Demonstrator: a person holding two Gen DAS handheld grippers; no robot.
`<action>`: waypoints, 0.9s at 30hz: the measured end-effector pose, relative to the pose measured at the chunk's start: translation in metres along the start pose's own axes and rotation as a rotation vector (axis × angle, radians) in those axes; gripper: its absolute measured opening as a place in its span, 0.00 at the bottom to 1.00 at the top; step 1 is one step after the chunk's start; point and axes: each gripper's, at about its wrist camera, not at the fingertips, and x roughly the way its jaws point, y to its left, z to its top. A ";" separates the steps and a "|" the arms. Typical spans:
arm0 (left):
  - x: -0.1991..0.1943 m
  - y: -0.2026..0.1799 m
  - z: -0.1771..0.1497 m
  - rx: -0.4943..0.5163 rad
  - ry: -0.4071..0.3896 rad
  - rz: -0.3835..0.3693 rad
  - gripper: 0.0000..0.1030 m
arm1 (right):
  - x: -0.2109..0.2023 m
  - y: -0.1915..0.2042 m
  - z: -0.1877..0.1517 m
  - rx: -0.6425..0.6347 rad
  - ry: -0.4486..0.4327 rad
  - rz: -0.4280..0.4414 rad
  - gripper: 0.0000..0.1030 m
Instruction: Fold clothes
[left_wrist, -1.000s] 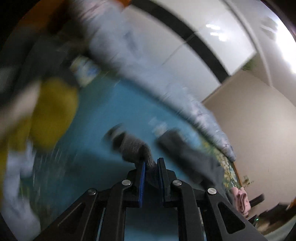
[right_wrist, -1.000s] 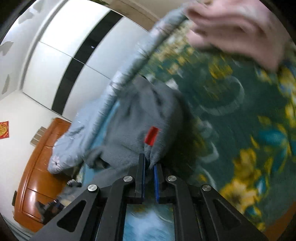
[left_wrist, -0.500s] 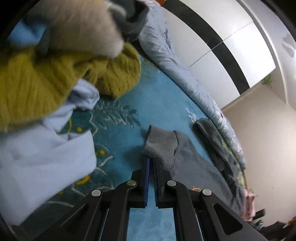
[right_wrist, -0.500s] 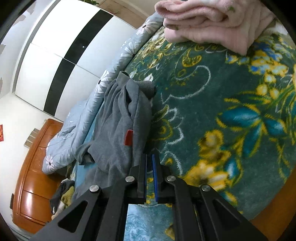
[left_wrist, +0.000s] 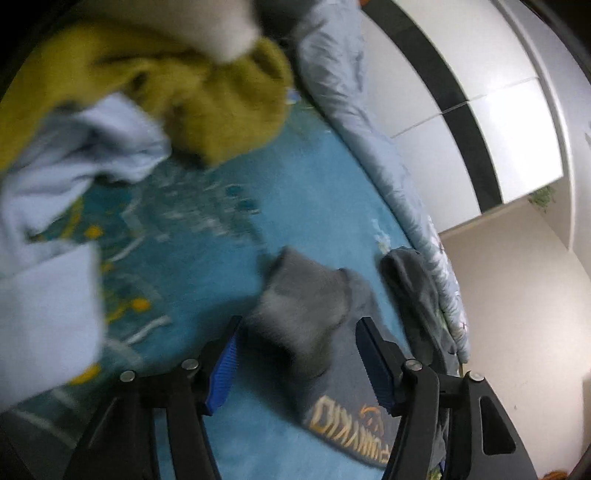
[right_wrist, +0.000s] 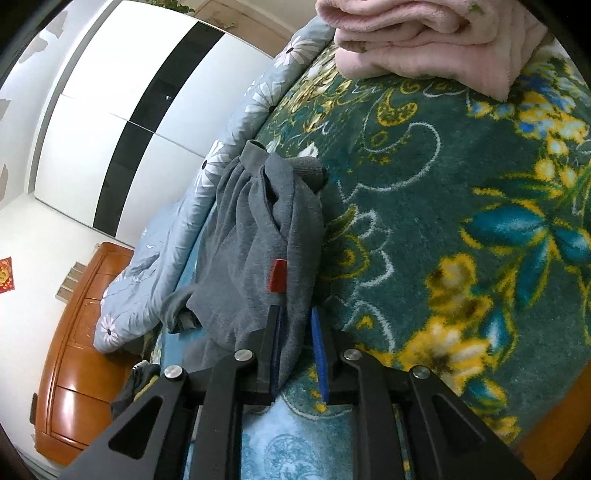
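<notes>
Grey sweatshirt (left_wrist: 317, 332) cuff apparently released; left tongs (left_wrist: 299, 354) just opened.

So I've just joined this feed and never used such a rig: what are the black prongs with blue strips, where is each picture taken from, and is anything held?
Each picture comes from a camera on a hand-held gripper, looking along its two black fingers with blue pads. In the left wrist view the left gripper has just been opening; its pads stand apart around the cuff of a grey sweatshirt without pressing it. In the right wrist view the right gripper has been easing open too, with the sweatshirt's hem between its pads. Everything lies on a teal floral blanket. A pile of unfolded clothes sits beyond, a folded pink garment at the far end.
</notes>
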 end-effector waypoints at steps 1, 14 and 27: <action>0.003 -0.004 0.000 0.014 -0.005 0.009 0.36 | 0.001 0.001 0.001 -0.001 0.000 0.001 0.16; -0.055 0.015 0.011 0.052 -0.150 0.102 0.07 | 0.019 0.013 0.035 -0.003 -0.034 -0.002 0.32; -0.066 0.009 0.004 0.068 -0.133 0.054 0.07 | 0.018 0.041 0.054 -0.013 -0.129 0.010 0.06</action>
